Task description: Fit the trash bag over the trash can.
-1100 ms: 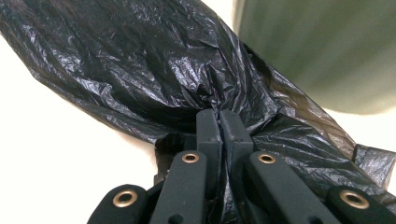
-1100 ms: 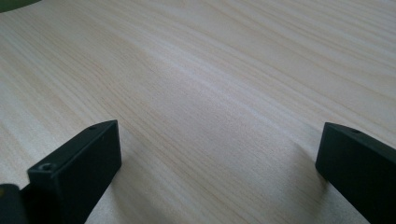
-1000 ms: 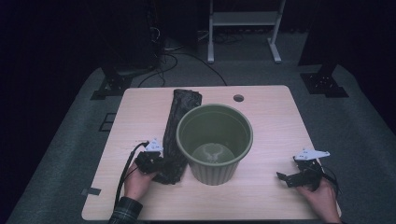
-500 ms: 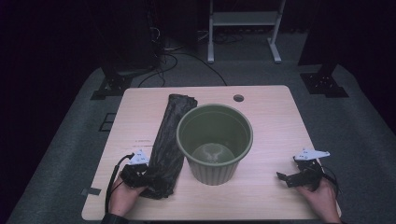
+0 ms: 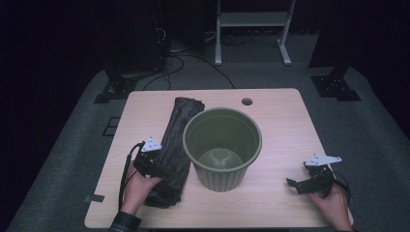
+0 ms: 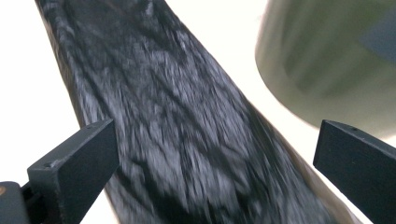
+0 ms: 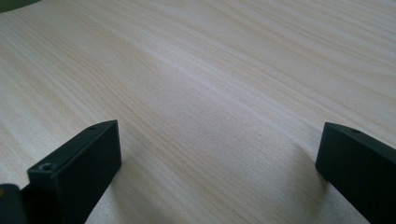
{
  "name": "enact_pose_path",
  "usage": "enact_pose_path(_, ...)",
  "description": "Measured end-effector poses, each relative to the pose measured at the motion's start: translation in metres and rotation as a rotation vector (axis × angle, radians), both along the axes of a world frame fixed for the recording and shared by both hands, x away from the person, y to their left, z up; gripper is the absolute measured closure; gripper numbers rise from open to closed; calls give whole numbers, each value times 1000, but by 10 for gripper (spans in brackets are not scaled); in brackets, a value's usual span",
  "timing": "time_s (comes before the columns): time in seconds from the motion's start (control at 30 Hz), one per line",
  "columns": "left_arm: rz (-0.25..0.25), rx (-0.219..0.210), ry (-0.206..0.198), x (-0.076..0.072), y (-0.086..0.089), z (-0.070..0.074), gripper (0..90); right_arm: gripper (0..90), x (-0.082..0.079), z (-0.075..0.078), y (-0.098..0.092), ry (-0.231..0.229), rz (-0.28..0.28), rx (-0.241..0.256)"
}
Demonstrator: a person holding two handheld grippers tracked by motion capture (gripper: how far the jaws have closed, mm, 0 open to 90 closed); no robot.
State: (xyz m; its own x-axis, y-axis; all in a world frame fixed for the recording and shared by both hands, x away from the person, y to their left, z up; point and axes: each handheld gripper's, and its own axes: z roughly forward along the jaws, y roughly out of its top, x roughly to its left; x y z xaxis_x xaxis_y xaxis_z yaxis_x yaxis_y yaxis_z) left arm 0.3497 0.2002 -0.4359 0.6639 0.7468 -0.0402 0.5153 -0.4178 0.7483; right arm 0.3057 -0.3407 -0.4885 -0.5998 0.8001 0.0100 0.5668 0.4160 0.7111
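Left gripper [image 5: 155,166]: at 8 o'clock, jaws apart over the bag [image 5: 174,145], poised to grip.
Right gripper [image 5: 309,182]: at 4 o'clock, jaws apart, idle on the table [image 5: 280,121].
Bin [image 5: 222,145]: centre, upright, ready for lining.

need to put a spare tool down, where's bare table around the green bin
Most room is right of the green bin: bare wood out to the right claw, and along the far edge around the small hole. The left side is crowded: the folded black bag lies right beside the bin, with the open left claw over it.
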Motion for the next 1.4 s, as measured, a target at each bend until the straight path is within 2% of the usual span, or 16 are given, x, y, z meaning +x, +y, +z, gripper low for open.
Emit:
enact_pose_path(0.13, -5, -9, -9, 19, -8, -6, 0, 0, 0, 0, 0, 1, 0, -1)
enact_pose_path(0.2, -3, 12, 3, 30, -11, -11, 0, 0, 0, 0, 0, 1, 0, -1)
enact_pose_path(0.23, -3, 12, 3, 30, -11, -11, 0, 0, 0, 0, 0, 1, 0, -1)
enact_pose_path(0.27, -1, 17, 14, 40, -13, -15, 0, 0, 0, 0, 0, 1, 0, 0)
enact_pose_path(0.33, 9, 6, 13, 47, -15, -21, 0, 0, 1, 0, 0, 2, 0, 0)
enact_pose_path(0.4, 12, 37, 39, 54, -18, -27, 0, 0, 1, 0, 0, 0, 1, -1)
enact_pose_path(0.5, 18, 50, 54, 58, -20, -33, 0, 0, 1, 0, 0, 1, 1, -1)
enact_pose_path(0.57, 27, 81, 70, 61, -24, -41, 0, 0, 1, 0, 0, 0, 1, -1)
enact_pose_path(0.7, 19, 115, 49, 59, -26, -42, 0, 0, 1, 0, 0, 0, 1, -1)
enact_pose_path(0.77, 10, 103, 33, 56, -25, -42, 15, 0, 1, 0, 0, 0, 1, -1)
enact_pose_path(0.9, -5, 87, 17, 53, -20, -39, 173, 0, 1, 0, 0, 0, 1, -1)
enact_pose_path(1.2, -53, 63, 10, 49, -6, -35, 725, 0, 1, 0, 0, 0, 1, -1)
enact_pose_path(1.33, -80, 36, 22, 49, -3, -36, 877, 0, 1, 0, 0, 0, 1, -1)
enact_pose_path(1.4, -85, 29, 21, 49, -2, -37, 892, 0, 1, 0, 0, 0, 1, -1)
